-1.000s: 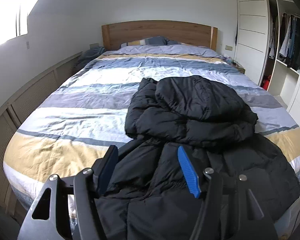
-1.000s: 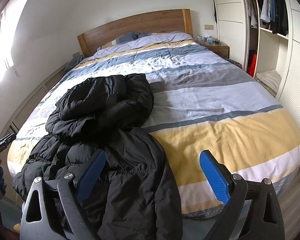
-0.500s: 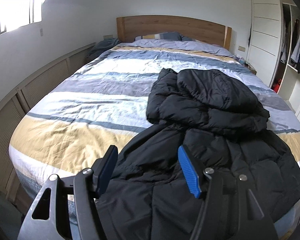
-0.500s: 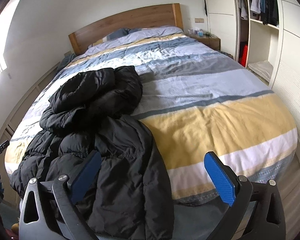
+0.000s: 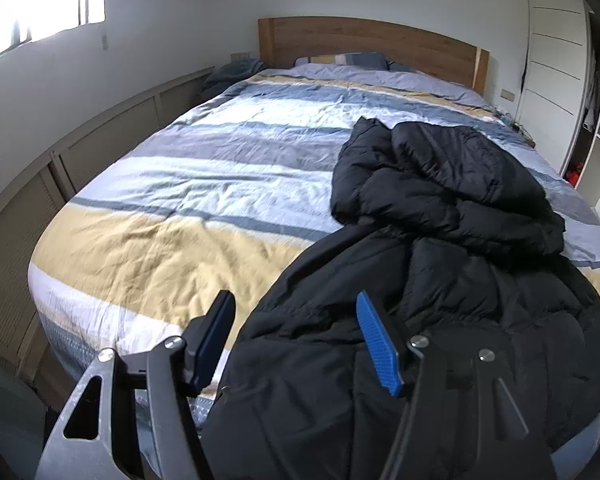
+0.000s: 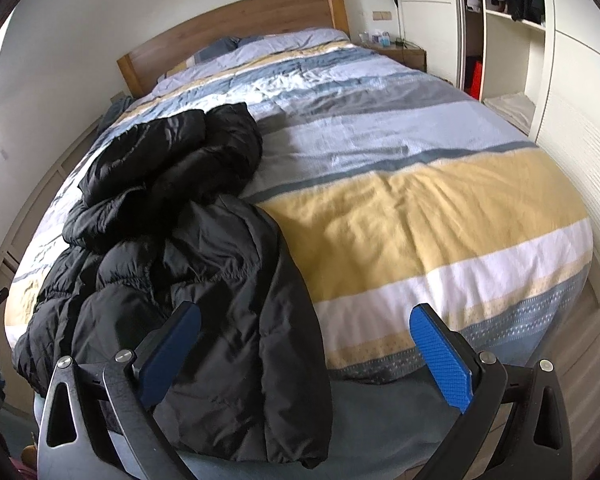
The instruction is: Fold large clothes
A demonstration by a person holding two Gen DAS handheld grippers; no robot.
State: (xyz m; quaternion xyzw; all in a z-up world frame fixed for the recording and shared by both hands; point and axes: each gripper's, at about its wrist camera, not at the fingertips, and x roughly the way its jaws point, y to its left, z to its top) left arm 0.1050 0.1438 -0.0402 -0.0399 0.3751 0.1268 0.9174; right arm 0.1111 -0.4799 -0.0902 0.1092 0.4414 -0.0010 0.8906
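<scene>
A large black puffer jacket (image 5: 440,264) lies crumpled on the striped bed (image 5: 204,184), its lower part hanging over the foot edge. It also shows in the right wrist view (image 6: 188,240), on the bed's left side. My left gripper (image 5: 296,332) is open and empty, held above the jacket's left hem at the foot of the bed. My right gripper (image 6: 304,344) is open wide and empty, held above the jacket's right hem and the bed's foot edge (image 6: 440,360).
A wooden headboard (image 5: 372,44) and pillows stand at the far end. Low cabinets (image 5: 100,148) run along the left wall. An open wardrobe (image 6: 500,20) and a nightstand (image 6: 404,52) stand on the right. Wide bare duvet (image 6: 420,208) lies beside the jacket.
Both grippers have drifted: the left one leftwards so the jacket sits further right in its view, the right one higher and to the right. Both stay open. The jacket has not moved.
</scene>
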